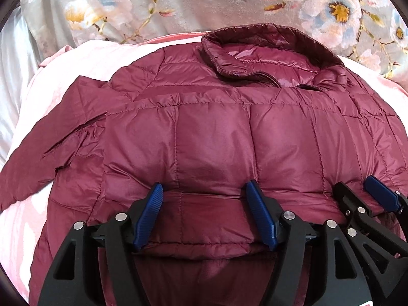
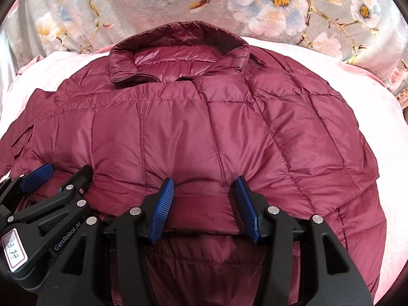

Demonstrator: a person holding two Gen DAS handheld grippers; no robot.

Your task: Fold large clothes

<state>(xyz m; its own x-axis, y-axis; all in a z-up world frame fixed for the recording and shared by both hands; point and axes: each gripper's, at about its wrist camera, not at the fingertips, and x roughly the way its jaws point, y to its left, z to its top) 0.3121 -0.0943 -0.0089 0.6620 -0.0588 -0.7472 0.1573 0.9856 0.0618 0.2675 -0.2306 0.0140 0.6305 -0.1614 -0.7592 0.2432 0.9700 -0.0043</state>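
Both sets of jaws stand wide apart, gripping nothing. On my left gripper (image 1: 204,191) the blue pads (image 1: 150,211) press down on the maroon puffer jacket (image 1: 216,132), a ridge of folded fabric bulging between them; my right gripper (image 2: 206,186) sits the same way, just beside it at its 9 o'clock, pads (image 2: 244,204) resting on the quilted cloth. I see no fabric pinched by either one.

I see the jacket spread flat on a pink blanket (image 2: 382,153), filling most of both views, its collar (image 1: 267,48) at 12 o'clock with the zip partly open. One sleeve (image 1: 51,153) trails out toward 9 o'clock in the left view. At 3 o'clock in the right view the jacket's edge curves away, with bare pink blanket beyond it, and more at 9 o'clock past the sleeve. A floral cover (image 2: 280,5) lies behind the collar at 12 o'clock.
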